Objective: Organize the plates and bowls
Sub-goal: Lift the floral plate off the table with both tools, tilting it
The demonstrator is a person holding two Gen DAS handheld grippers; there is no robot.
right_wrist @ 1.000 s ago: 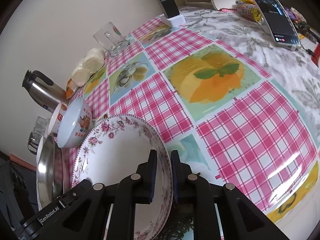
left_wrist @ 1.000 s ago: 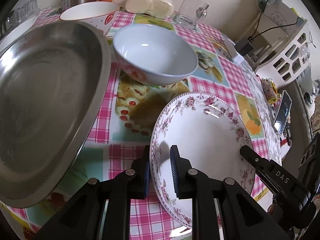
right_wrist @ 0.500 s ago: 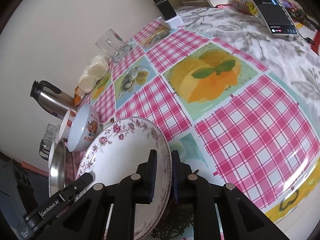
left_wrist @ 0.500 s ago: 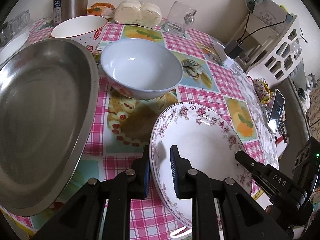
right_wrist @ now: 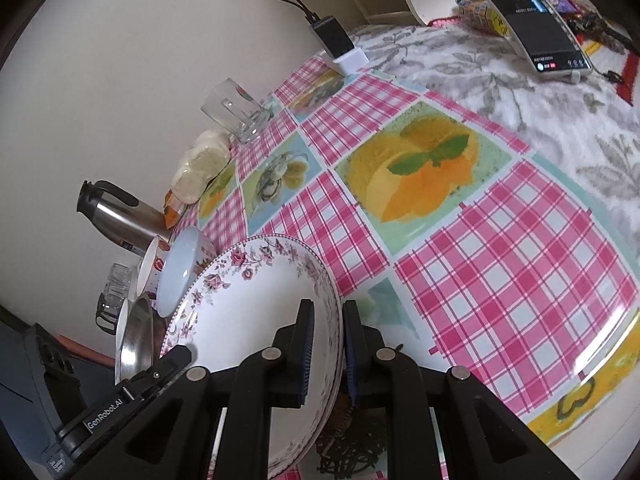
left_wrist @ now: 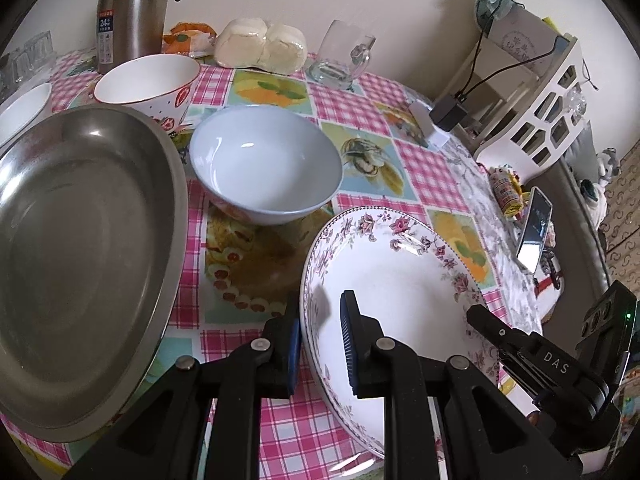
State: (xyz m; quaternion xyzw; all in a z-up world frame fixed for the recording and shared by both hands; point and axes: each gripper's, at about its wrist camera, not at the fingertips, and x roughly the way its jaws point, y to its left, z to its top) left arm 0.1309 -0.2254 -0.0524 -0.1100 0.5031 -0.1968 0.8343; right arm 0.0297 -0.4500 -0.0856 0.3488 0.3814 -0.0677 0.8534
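While both grippers clamp the floral plate (left_wrist: 400,280) by opposite edges, it sits tilted just above the checked cloth of the bench (right_wrist: 500,280), in the lower centre of both wrist views. The left gripper (left_wrist: 318,344) has its fingers closed on the plate's near rim at the lower middle of its frame, one blue pad outside the rim and one inside the well. The right gripper (right_wrist: 326,348) pinches the rim in the same way at the bottom centre of its own frame, and its black body also shows at the lower right of the left view. Two grips on opposite edges probably suit a wide, shallow, slippery dish: one pinch alone would let it swing.

At the left of the left view lies a large steel dish (left_wrist: 80,248), empty and the broadest piece, so it looks like a sensible base for stacking. Above the plate, at the frame's centre, stands a pale blue bowl (left_wrist: 266,168), and behind it at upper left a white bowl with red motifs (left_wrist: 150,80). These bowls stand close together, seemingly waiting to be nested. A steel flask (left_wrist: 132,12), a glass mug (left_wrist: 344,56) and wrapped buns (left_wrist: 260,46) line the wall along the top, out of the working area.
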